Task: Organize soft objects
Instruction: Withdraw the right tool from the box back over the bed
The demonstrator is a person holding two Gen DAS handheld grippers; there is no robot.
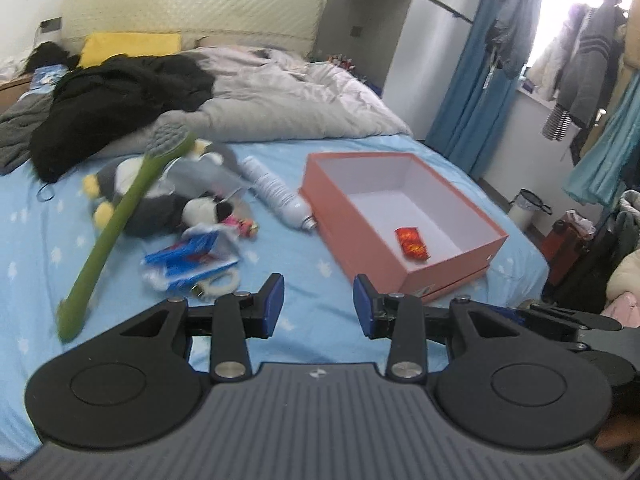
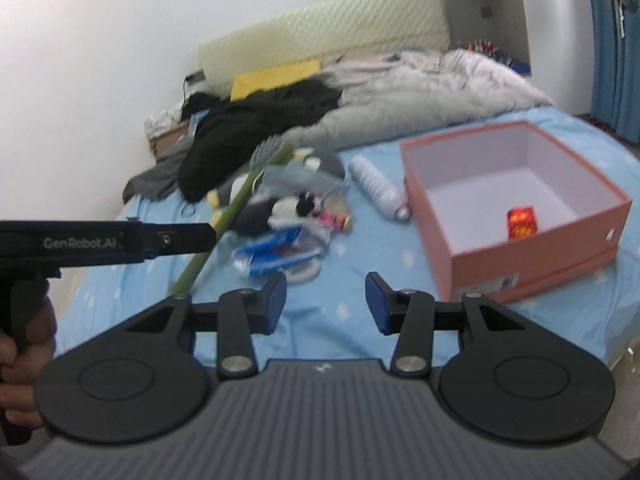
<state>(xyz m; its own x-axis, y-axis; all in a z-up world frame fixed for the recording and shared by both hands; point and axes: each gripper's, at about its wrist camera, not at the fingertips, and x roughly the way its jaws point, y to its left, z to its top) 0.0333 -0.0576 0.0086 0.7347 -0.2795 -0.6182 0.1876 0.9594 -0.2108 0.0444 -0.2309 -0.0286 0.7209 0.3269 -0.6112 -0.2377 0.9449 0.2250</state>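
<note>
Left wrist view shows both claws, left claw (image 1: 319, 304) and right claw (image 2: 326, 302), half-spread and empty, so grabbing the cluttered plush pile (image 1: 160, 196) risks snagging the blue packet (image 1: 192, 260).

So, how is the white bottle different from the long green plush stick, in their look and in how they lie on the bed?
The white bottle is short, thick and looks rigid; the green plush stick is long, thin and looks soft. The bottle lies beside the orange box, its neck close to the box wall; the stick lies far from the box, its grey head by the plush toys. Both lie flat on the blue sheet, and neither is held.
</note>
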